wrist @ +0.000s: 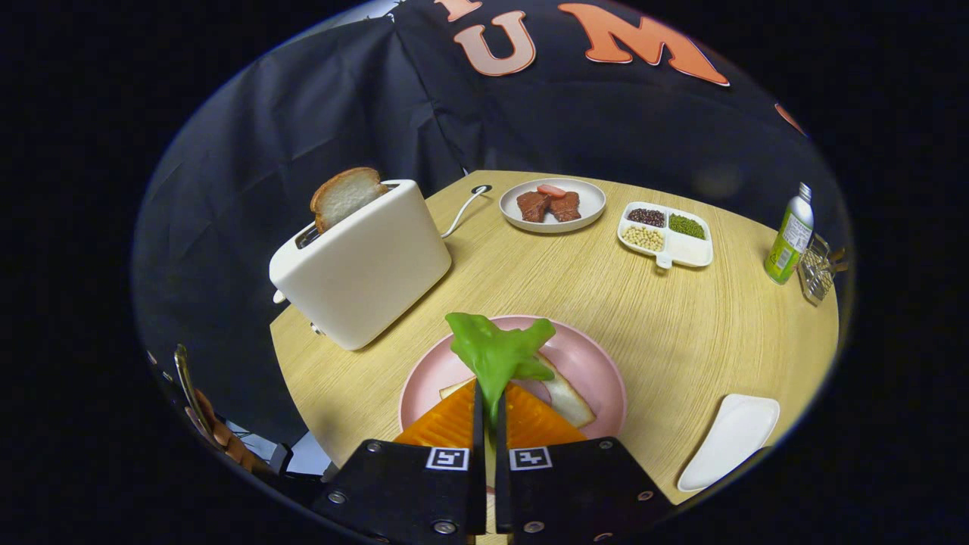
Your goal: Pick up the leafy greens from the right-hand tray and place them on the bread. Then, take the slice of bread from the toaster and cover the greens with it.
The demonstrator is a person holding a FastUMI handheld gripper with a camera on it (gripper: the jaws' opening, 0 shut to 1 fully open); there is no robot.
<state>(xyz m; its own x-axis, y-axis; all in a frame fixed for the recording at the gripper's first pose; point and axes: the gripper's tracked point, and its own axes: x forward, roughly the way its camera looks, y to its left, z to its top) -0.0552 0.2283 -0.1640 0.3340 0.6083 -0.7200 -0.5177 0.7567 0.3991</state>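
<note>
Greens (496, 354) in gripper (489, 393) (over plate (598, 363)) — pinched

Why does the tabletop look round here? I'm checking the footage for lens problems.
Gripper view: fisheye distortion bows the light wooden table; lighting is even with soft shadows; the green leafy piece in the tongs and the white toaster look sharp.

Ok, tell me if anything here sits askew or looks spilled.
Nothing spilled. The white toaster leans, likely fisheye distortion. The gripper pinches the green leafy greens over the pink plate.
</note>
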